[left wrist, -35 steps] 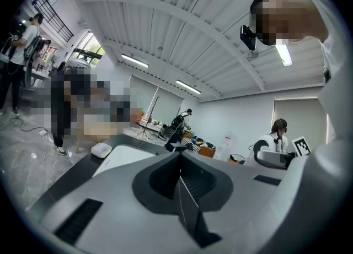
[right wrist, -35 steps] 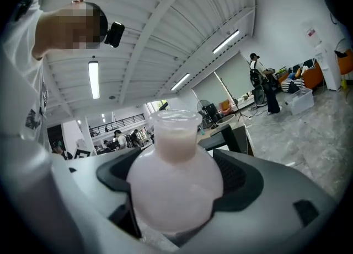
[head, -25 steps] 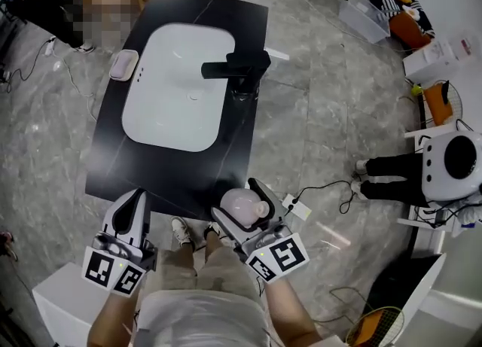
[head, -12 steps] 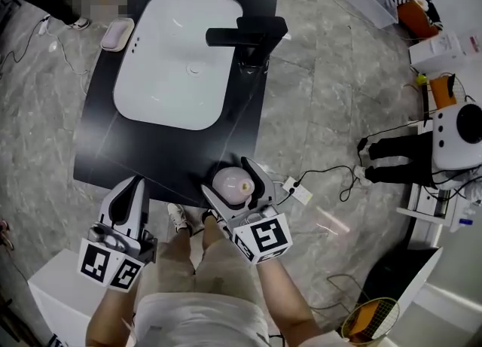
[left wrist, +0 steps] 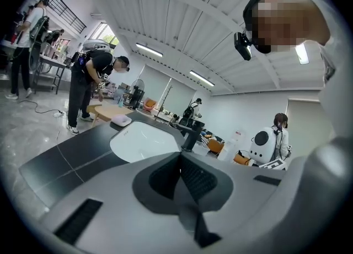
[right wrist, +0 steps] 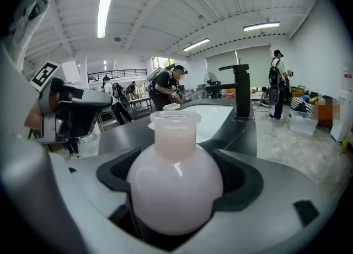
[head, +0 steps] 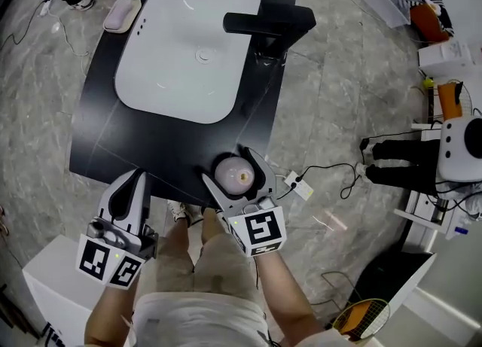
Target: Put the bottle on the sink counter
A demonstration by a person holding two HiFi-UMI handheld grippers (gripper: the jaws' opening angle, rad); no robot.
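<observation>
Bottle (head: 236,175) front and centre: a pale pink, round-bodied flask with a short open neck, clamped in the right gripper (head: 228,168). In the right gripper view the bottle (right wrist: 175,189) stands upright, both dark pads pressed against its bulb, neck pointing up toward the black faucet (right wrist: 238,90) beyond. From the head view it sits at lower centre of the frame, over the near right corner of the black sink counter (head: 113,150); whether its base touches the surface I can't tell.

Over at lower left, the left gripper (head: 129,187) hovers just off the counter's near edge. Its own view shows the left gripper (left wrist: 181,176) with jaws pressed together and nothing between them.

Up top, the white basin (head: 188,52) fills the counter, faucet (head: 267,22) to its right, a small soap dish (head: 122,14) at its upper left.
</observation>
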